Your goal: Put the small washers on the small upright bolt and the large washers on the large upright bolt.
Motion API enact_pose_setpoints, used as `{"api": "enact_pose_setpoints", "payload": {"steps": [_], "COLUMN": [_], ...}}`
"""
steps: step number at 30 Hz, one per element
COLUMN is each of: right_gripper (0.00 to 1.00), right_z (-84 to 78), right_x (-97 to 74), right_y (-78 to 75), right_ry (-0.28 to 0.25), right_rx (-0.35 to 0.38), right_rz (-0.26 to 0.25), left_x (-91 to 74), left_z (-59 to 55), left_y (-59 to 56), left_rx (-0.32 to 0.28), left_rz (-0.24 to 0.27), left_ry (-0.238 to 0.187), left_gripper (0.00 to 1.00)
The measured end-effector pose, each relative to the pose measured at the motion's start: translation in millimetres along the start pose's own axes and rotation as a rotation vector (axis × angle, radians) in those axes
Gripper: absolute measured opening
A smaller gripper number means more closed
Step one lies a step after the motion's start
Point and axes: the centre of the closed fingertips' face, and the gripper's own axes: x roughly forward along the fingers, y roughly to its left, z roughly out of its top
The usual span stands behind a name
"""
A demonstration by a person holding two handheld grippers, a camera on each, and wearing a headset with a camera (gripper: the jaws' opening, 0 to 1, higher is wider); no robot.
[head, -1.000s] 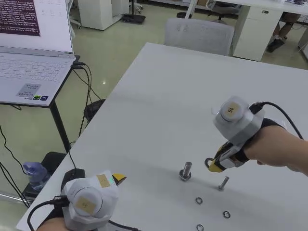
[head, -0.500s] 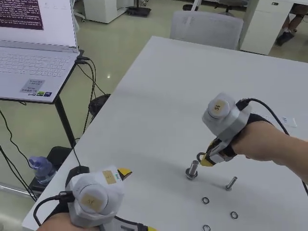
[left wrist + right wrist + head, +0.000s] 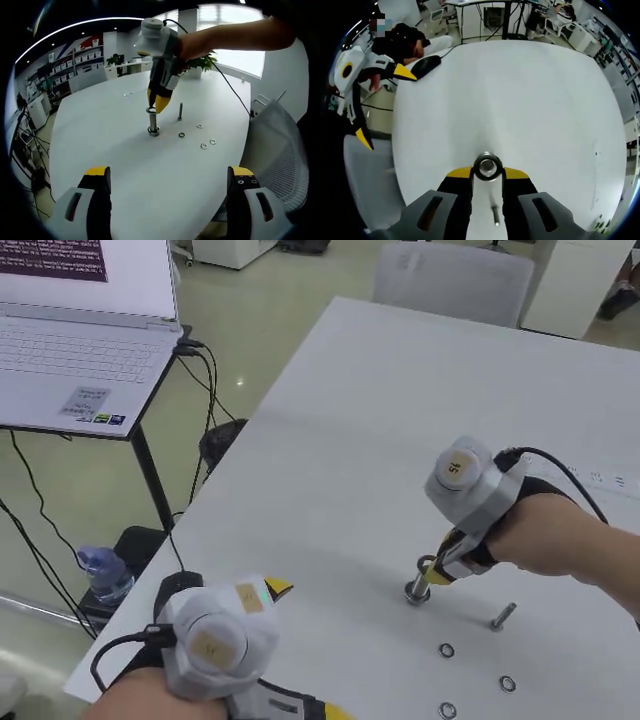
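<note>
Firstly, the white workbench top (image 3: 340,430): smooth and bare around the work. A dropped ring was judged likely to roll far on it, perhaps over the near edge.

Item, the left grey gripper with yellow-tipped jaws (image 3: 169,172): jaws spread wide, nothing between them, hovering well apart from the bolts. No steadying of either bolt was offered by it.

Item, the right grey gripper with yellow-tipped jaws (image 3: 440,568): jaws clenched on a washer and poised directly over the large bolt. A sideways nudge from it was judged enough to topple that bolt, which seemed to stand free on its wider base.

Item, the large upright steel bolt (image 3: 418,586): upright, its top just at the held ring.

Item, the small upright steel bolt (image 3: 503,616): bare, near the large one on the side of the right hand. It was judged at risk of being knocked by a careless withdrawal.

Item, the round steel washer pinched at the jaw tips (image 3: 478,165): at the large bolt's tip; whether already over the thread could not be told. If tilted, it might catch on the thread; if released off-centre, it would fall beside the bolt.

Item, the loose steel washers on the table (image 3: 446,650): flat, near the bolts, sizes too small to be told. A wrong pairing was therefore possible.
</note>
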Motion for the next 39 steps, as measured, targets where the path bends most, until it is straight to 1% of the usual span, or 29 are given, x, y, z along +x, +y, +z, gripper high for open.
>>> {"api": "enact_pose_setpoints", "payload": {"steps": [2, 6, 8, 14, 19, 27, 31, 34, 39], "right_gripper": [0.21, 0.22, 0.22, 0.22, 0.22, 0.22, 0.22, 0.22, 0.22], "right_z": [0.7, -2.0, -4.5, -4.4, -6.8, -11.6, -12.9, -13.7, -14.4], "right_x": [2.1, 5.9, 7.5, 13.7, 20.7, 32.8, 40.5, 44.1, 49.5], "right_y": [0.2, 0.7, 0.7, 0.5, -0.2, 0.8, 0.5, 1.4, -0.6], "right_ry": [0.003, 0.019, 0.028, 0.023, 0.033, 0.036, 0.037, 0.040, 0.038], "right_rx": [0.001, -0.009, -0.011, -0.010, -0.012, -0.001, 0.000, -0.006, 0.008], "right_rz": [0.000, -0.004, -0.005, -0.004, -0.004, 0.001, 0.004, -0.003, -0.004], "left_x": [-0.4, -0.6, -1.2, -1.5, -1.6, -2.5, -3.2, -4.0, -4.4], "left_z": [0.2, -3.5, -3.5, -5.6, -5.4, -6.2, -9.6, -10.7, -11.7], "left_y": [0.6, 1.6, 1.7, 1.3, -0.2, -0.5, -0.5, -0.3, -0.6], "left_rx": [-0.004, 0.001, 0.000, 0.005, 0.018, 0.006, 0.009, 0.009, 0.005], "left_rz": [0.000, 0.000, 0.001, 0.003, 0.001, 0.000, 0.000, 0.002, 0.001], "left_ry": [-0.002, 0.014, 0.010, 0.020, 0.027, 0.024, 0.033, 0.035, 0.035], "left_gripper": [0.97, 0.97, 0.98, 0.97, 0.97, 0.96, 0.96, 0.96, 0.96]}}
